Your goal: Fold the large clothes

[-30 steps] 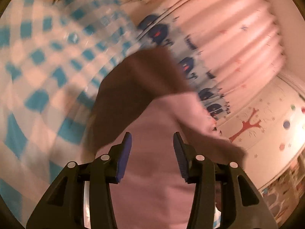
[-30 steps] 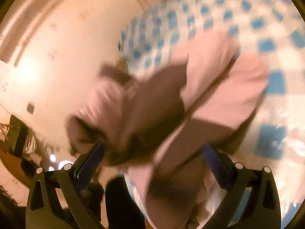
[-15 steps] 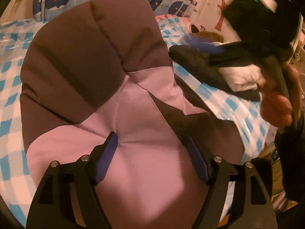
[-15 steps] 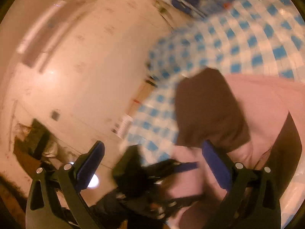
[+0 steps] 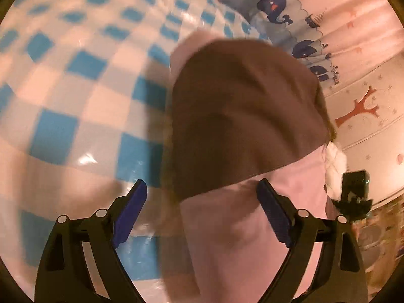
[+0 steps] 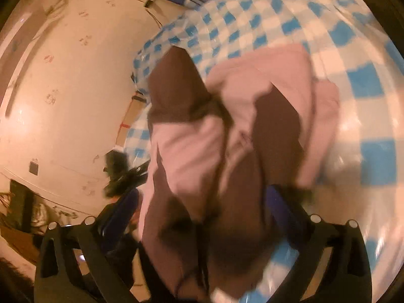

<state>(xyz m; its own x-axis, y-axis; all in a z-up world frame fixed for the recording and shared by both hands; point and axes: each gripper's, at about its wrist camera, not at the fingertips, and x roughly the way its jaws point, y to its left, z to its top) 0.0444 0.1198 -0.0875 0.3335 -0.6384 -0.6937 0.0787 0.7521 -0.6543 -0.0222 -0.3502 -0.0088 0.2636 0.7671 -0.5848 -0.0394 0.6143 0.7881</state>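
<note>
Two colours make up the garment [image 5: 242, 131] in front of you, brown and pink, and it lies on a blue-and-white checked cloth [image 5: 63, 80] that covers the surface. Past the cloth, toward 1 o'clock in your left view, hangs a curtain [image 5: 290, 12] with blue whales, and at 3 o'clock a cream wall [image 5: 366, 116] carries a red tree picture. Your right view has a plain pale wall [image 6: 63, 88] from 8 to 11 o'clock.

Half a second ago the garment filled your left view with the other tool crossing at 2 o'clock; now it is a narrower mound from centre down to 6 o'clock, and much more checked cloth shows at 9 o'clock.

Your left gripper [image 5: 202, 214] points down at the cloth; its jaws have just been opening and stand wide, pink fabric lying between them but not pressed by the left pad. Your right gripper [image 6: 202, 214] also tilts down, jaws spread wide with the bunched garment [image 6: 227, 139] heaped between them; blur hides whether the pads press it.
</note>
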